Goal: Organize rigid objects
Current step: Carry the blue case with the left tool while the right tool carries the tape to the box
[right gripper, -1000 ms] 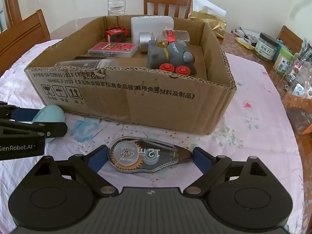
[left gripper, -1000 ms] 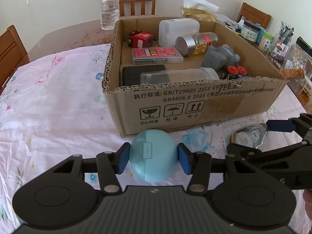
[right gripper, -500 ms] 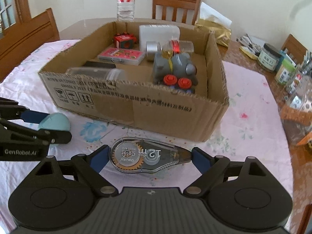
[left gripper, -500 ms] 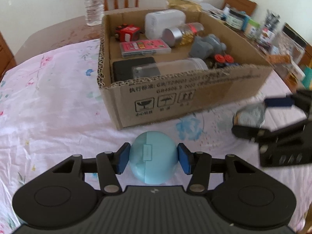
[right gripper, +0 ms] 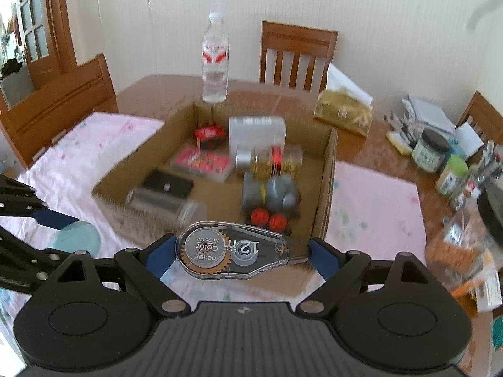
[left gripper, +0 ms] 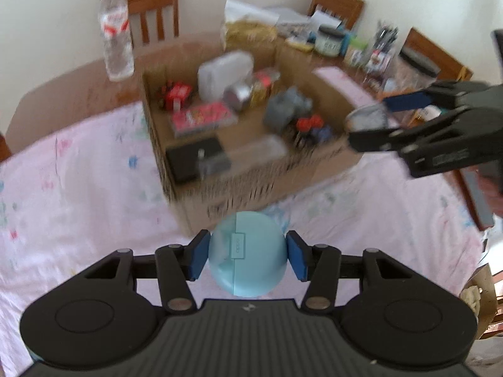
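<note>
My left gripper (left gripper: 246,256) is shut on a light blue egg-shaped case (left gripper: 248,253) and holds it in the air above the tablecloth, in front of the cardboard box (left gripper: 251,185). My right gripper (right gripper: 239,251) is shut on a clear correction tape dispenser (right gripper: 232,253) and holds it above the box's near wall (right gripper: 323,207). The right gripper also shows in the left wrist view (left gripper: 374,119), over the box's right corner. The blue case shows in the right wrist view (right gripper: 78,237) at the lower left. The box holds several items, blurred by motion.
A water bottle (right gripper: 215,59) stands behind the box. Jars and cluttered items (right gripper: 440,157) sit at the right of the table. Wooden chairs (right gripper: 297,55) surround the table. A pink floral cloth (left gripper: 78,172) covers the table's near part.
Both grippers have risen well above the table with their objects still held. The box now appears lower and farther, seen from above. The right gripper has moved over the box's near right corner.
</note>
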The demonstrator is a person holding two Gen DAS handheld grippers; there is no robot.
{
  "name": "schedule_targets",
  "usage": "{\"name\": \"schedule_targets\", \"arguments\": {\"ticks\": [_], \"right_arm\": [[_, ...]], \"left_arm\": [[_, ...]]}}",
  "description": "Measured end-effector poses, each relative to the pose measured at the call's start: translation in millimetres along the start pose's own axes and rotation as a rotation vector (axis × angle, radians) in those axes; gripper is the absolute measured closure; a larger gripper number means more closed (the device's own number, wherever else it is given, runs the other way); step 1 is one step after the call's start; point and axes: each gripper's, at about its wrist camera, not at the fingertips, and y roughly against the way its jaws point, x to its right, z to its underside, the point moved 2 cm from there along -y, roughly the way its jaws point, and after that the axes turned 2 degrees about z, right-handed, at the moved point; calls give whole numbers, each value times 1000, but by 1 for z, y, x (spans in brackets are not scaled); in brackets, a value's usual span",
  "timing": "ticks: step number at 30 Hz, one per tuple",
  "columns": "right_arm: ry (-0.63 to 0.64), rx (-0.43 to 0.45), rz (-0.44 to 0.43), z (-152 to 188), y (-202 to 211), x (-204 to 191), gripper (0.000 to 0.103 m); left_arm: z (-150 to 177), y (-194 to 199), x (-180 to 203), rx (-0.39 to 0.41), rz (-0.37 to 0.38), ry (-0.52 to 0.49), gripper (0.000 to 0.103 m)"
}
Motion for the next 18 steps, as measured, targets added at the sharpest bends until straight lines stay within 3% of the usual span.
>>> {"name": "schedule_targets", "arguments": {"ticks": [5,9,18], "right_arm": [[19,9,6,-12,-13,6,10],[16,-8,3,-14,-23,11,10],[19,-22,4,-16,-26,17,10]], "left_arm": [[-36,11,0,89,6,-23,51],[-64,-6,-6,132,-12,-28,51],[-97,-69,-19,113,-23,7,51]]}}
